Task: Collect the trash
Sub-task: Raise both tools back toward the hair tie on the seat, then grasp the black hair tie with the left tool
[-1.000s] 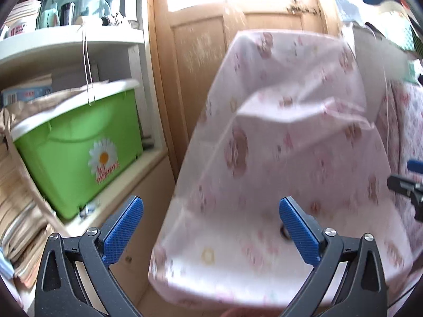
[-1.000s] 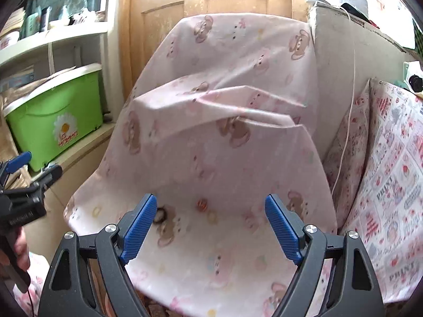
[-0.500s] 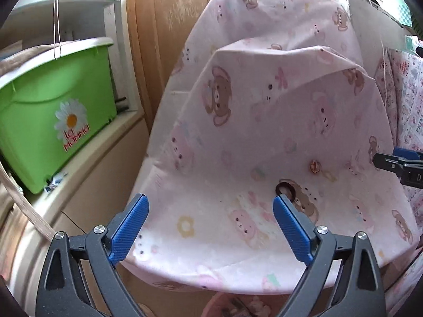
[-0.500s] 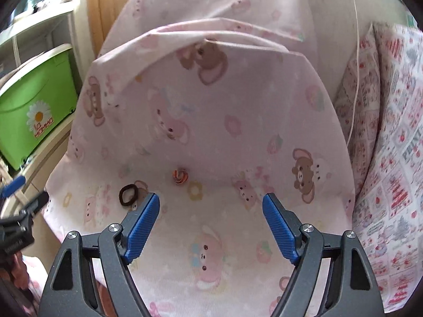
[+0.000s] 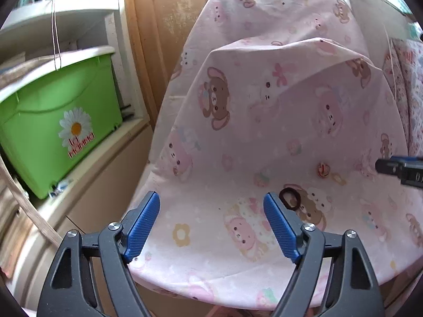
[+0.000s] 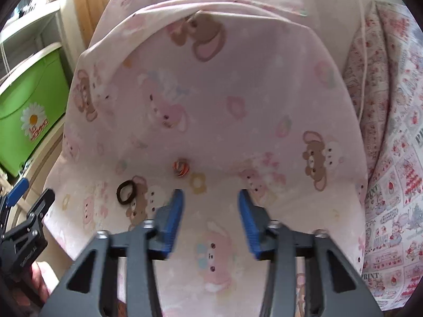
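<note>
A: Start at the claws. How do they stand?

B: The left gripper [image 5: 211,222] sits at the bottom of its own view with its blue pads [image 5: 142,222] spread wide and nothing between them. The right gripper [image 6: 210,219] sits low in the centre of its view; its pads [image 6: 173,219] are apart too, by a narrower gap, and they hold nothing.

A: What lies just past the fingers?

B: A chair draped in a pink cartoon-print cover [image 5: 277,137]. On the seat is a dark hair tie [image 5: 290,198], just beside the tip of the left gripper's right-hand finger in that view. In the right wrist view the same tie [image 6: 126,191] is left of the right gripper's fingers, clear of them.

A: And the scrap to collect?

B: A small crumpled striped wrapper [image 6: 181,167], red and white, lies near the middle of the frame just above the gap between the right gripper's fingers, not touching them. In the left view it [image 5: 323,169] is at centre right, up and right of the tie.

A: Further out?

B: A green storage box [image 5: 58,124] with a daisy sticker fills the left side on a shelf, a wooden door [image 5: 169,26] stands at the top, and a patterned bedspread [image 6: 396,158] runs down the right edge.
</note>
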